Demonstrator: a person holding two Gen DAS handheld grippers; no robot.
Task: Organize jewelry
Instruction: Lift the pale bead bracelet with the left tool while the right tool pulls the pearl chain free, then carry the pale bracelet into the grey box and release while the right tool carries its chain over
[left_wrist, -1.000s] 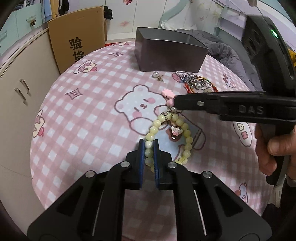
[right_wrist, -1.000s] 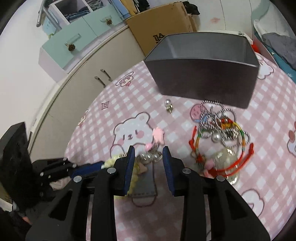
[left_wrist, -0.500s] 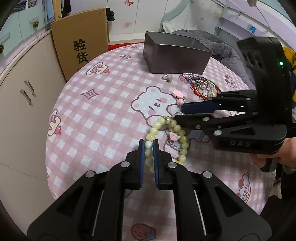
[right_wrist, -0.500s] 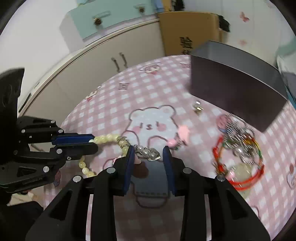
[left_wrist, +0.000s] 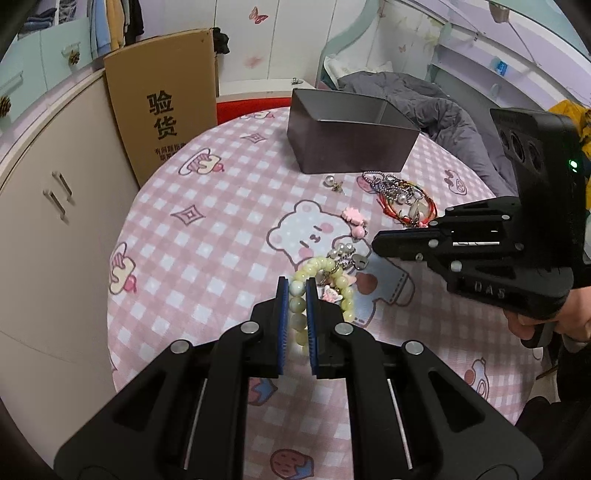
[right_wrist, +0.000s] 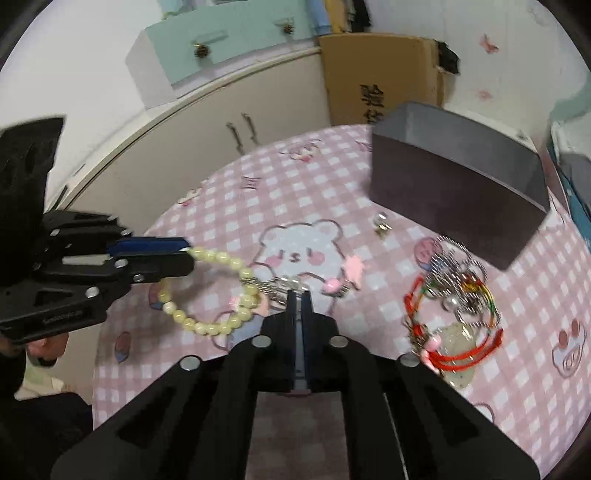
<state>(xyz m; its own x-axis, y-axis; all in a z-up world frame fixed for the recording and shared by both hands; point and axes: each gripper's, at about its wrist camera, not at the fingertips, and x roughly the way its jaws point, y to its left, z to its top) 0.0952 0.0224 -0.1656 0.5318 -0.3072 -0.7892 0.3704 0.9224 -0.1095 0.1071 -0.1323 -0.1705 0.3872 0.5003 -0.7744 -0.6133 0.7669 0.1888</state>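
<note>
**Holding the bead bracelet between two tongs**

Clamped on the yellow bead bracelet (left_wrist: 297, 295), the left gripper (left_wrist: 295, 291) holds one side. Opposite it, the right gripper (right_wrist: 298, 295) has just closed its jaws beside the bracelet's silver charm cluster (right_wrist: 286, 284); whether it pinches anything, I cannot tell.

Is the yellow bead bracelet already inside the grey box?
No, the yellow bead bracelet is pinched in the left gripper, apart from the grey box.

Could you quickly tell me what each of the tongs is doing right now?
Left tongs: shut on the bead bracelet.
Right tongs: just closed on the pearl charm attached to the bracelet.
</note>
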